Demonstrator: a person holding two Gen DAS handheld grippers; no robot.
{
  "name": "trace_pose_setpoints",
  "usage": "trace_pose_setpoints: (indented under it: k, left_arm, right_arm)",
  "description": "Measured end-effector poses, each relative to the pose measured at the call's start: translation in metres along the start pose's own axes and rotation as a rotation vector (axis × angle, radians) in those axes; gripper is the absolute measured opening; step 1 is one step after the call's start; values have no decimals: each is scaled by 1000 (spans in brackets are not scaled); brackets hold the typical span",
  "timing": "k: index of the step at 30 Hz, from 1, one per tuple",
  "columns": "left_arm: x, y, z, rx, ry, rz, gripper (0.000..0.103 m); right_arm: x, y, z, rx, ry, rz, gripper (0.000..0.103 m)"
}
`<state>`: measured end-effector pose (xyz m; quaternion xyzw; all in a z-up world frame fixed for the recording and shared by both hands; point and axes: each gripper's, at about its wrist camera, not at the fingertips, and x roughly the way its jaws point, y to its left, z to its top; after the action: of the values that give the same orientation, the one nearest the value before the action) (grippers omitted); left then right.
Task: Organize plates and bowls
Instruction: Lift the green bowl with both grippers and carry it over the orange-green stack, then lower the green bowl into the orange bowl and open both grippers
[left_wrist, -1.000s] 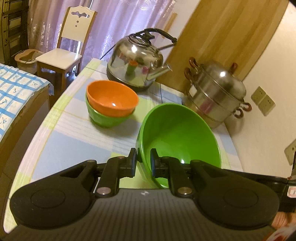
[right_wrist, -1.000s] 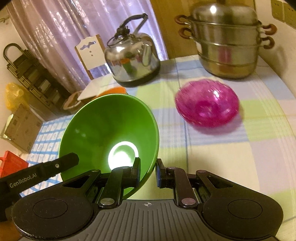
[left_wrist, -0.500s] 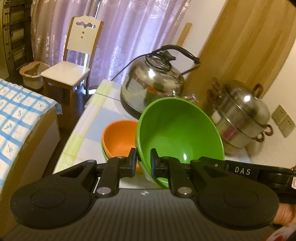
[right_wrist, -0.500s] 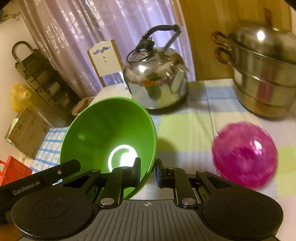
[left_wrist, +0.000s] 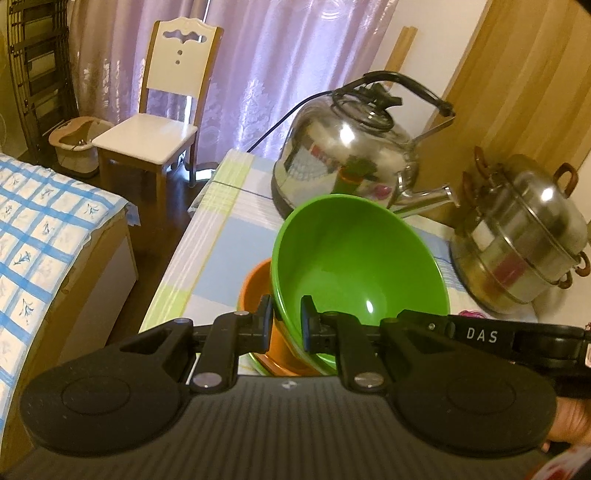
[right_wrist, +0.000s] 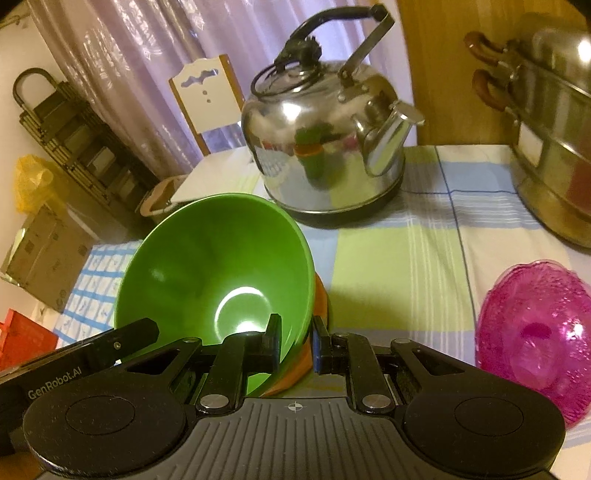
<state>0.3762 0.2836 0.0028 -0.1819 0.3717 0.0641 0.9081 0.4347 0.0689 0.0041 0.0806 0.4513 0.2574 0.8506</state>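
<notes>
A large green bowl (left_wrist: 354, 258) is held tilted by both grippers, one on each side of its rim. My left gripper (left_wrist: 283, 323) is shut on the rim's left side. My right gripper (right_wrist: 296, 345) is shut on the rim's right side, and the bowl (right_wrist: 218, 266) fills that view's lower left. The bowl sits right over an orange bowl (left_wrist: 256, 295) that rests in a smaller green bowl (left_wrist: 260, 363); the orange bowl (right_wrist: 319, 299) peeks out in the right wrist view. A pink glass bowl (right_wrist: 535, 332) stands on the table to the right.
A steel kettle (left_wrist: 351, 147) stands at the back of the checked tablecloth (right_wrist: 399, 266). A steel steamer pot (left_wrist: 524, 236) stands at the back right. A white chair (left_wrist: 155, 122) and a bed (left_wrist: 40, 229) are off the table's left edge.
Both grippers carried the large green bowl left and down over the orange bowl stack. The pink bowl has slid to the right edge of the right wrist view.
</notes>
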Motion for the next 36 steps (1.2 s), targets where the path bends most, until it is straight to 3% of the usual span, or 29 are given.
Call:
trace_pose_setpoints:
  k: [17,18,19,21,22,29,31,36]
  left_arm:
    - [30,9,-7,4,38,17,13]
    - [30,10,-8,0,31,26,18]
    - [29,11,-8,0,18,37,24]
    - [27,13,-9,-7,7,42,25]
    - [26,14,-10,-10,3,43,25]
    - [11,15,-18,-35,-22,27,26]
    - [4,12,-23,-41,-35,21,32]
    - [-13,3,-38,-40,-52,19,36]
  right_arm:
    - [30,-5,-5,-14,28,-9,16]
    - [31,-4,-5,-17,27,-9,16]
    - [31,-4,-5,-15,26,-6,22]
    - [30,-4,-6,-26,12,9,46]
    - [28,-4,-6,-30,-7,16,65]
    - [14,-18,-13,0,-47,55,67]
    - [9,-23,-17,12,-49,66,67]
    - [-6,-36,-34,43,-47,65,67]
